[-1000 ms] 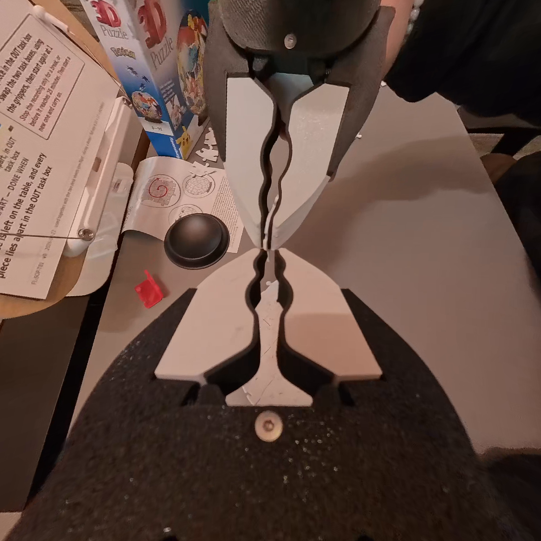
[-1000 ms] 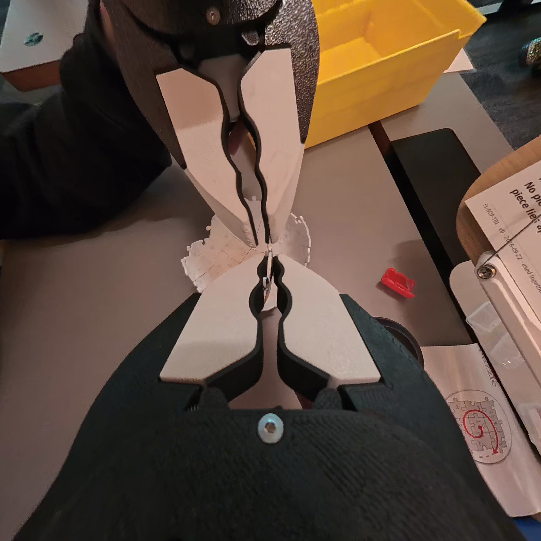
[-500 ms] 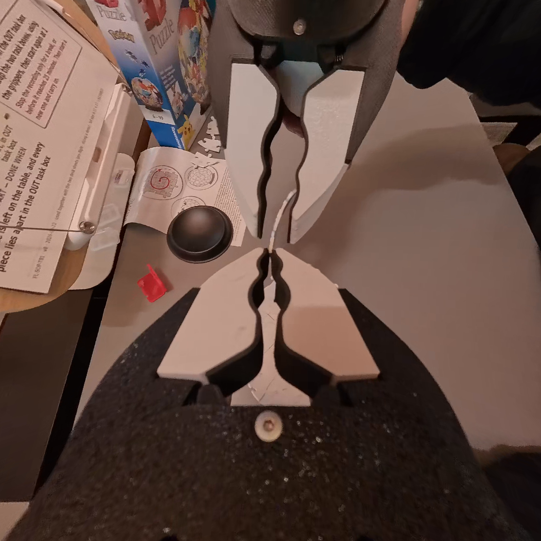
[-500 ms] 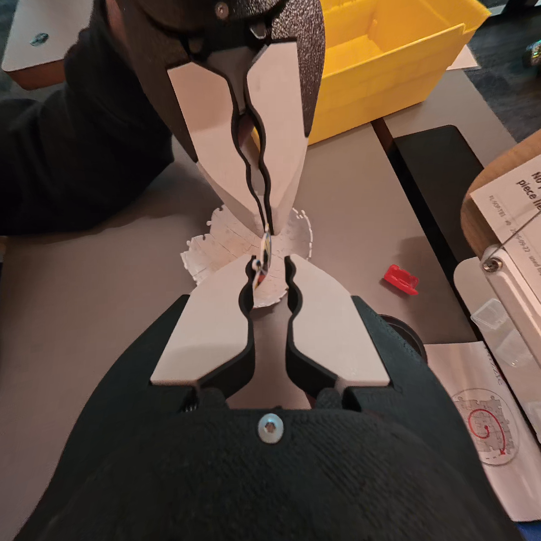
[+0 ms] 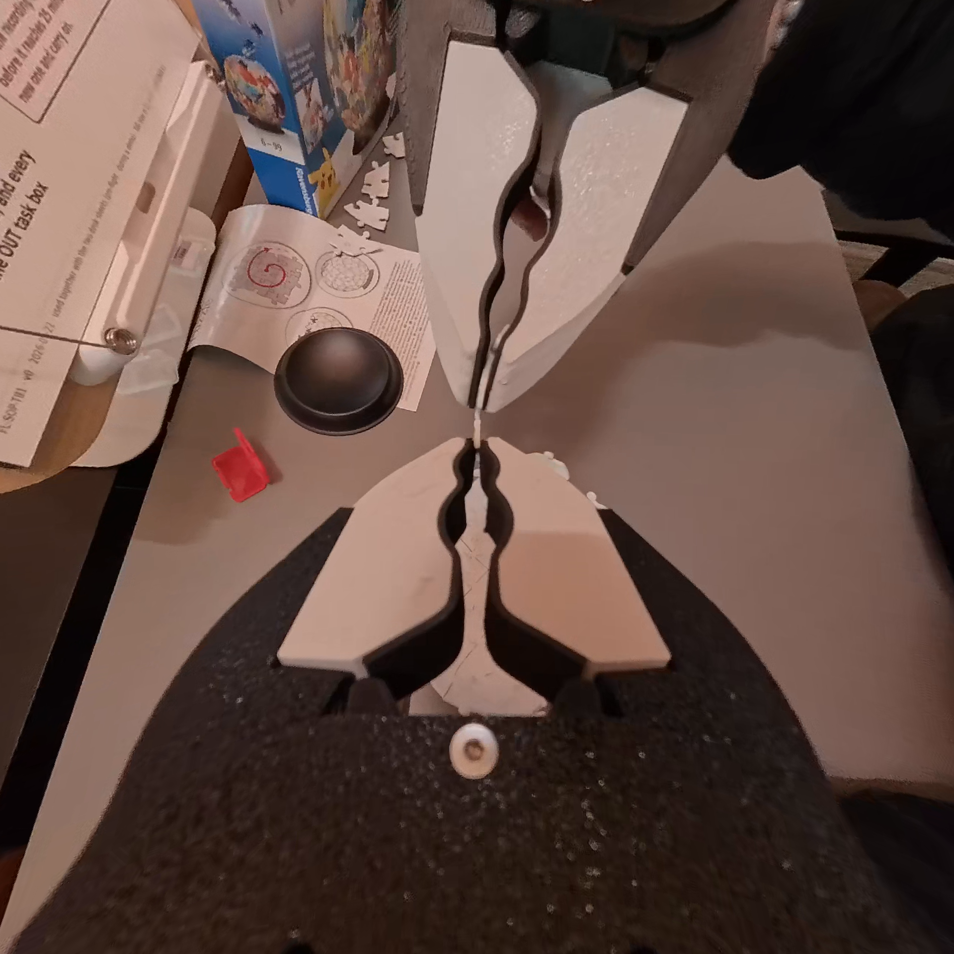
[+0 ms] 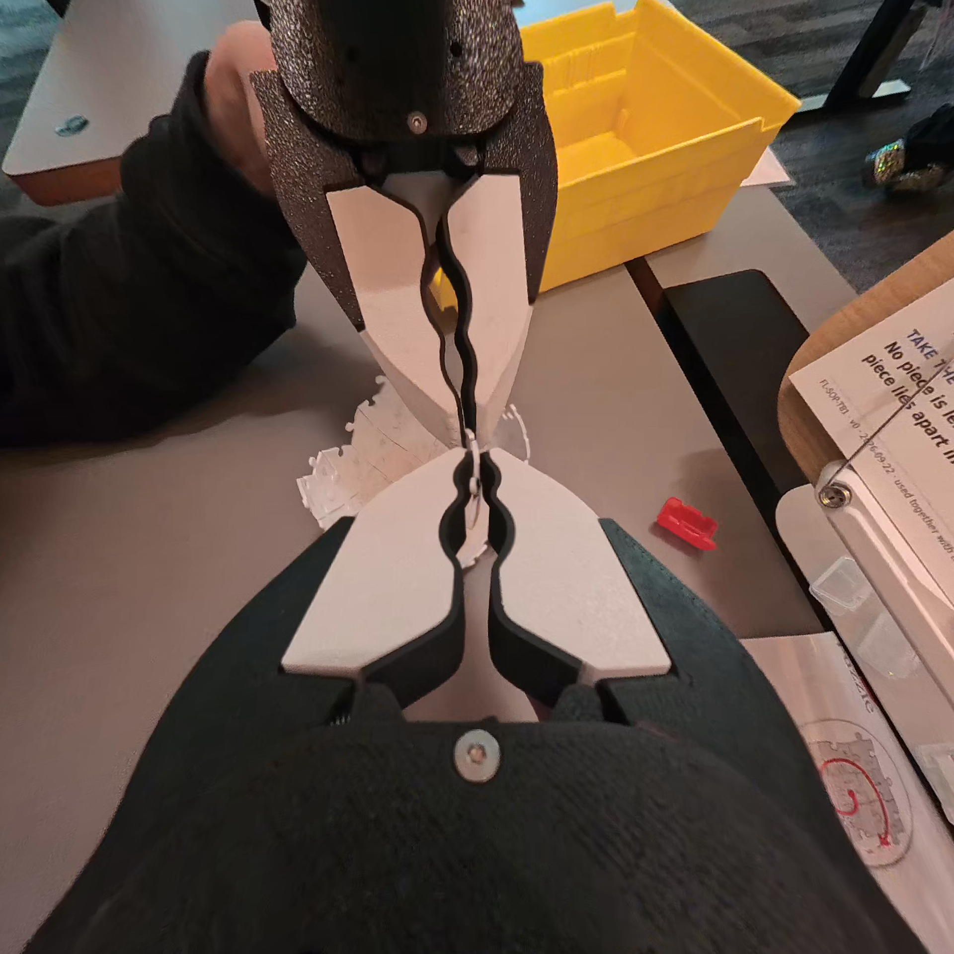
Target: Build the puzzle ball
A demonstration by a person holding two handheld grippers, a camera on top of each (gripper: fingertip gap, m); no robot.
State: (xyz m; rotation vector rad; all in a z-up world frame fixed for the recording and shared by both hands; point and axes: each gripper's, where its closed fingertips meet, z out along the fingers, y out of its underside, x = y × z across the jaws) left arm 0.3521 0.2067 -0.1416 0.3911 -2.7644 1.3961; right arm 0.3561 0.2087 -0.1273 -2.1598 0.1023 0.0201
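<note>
My left gripper [image 5: 477, 446] and right gripper [image 6: 475, 457] meet tip to tip above the grey table [image 5: 722, 413]. The left one is shut on the edge of an assembled puzzle section [image 6: 371, 459], white side up. That section also shows through the left gripper's finger gap [image 5: 472, 562]. The right gripper is shut on a thin puzzle piece [image 6: 474, 490], seen edge-on, at that same edge. In the left wrist view the right gripper [image 5: 481, 402] comes from the top, and a white sliver of piece [image 5: 477, 426] bridges the two sets of tips. In the right wrist view the left gripper [image 6: 467, 436] comes from the top.
A black dome stand [image 5: 338, 379], a red clip [image 5: 240, 464], an instruction sheet [image 5: 309, 273], the puzzle box [image 5: 304, 103] and loose white pieces [image 5: 377, 196] lie at the left. A yellow bin [image 6: 645, 144] stands behind. A dark sleeve [image 6: 129, 309] rests on the table. The tips of both grippers are at nearly the same place.
The right gripper opened around the piece half a second ago, while the left gripper kept hold, and it has now shut on the piece again. Both grippers stay tip to tip.
</note>
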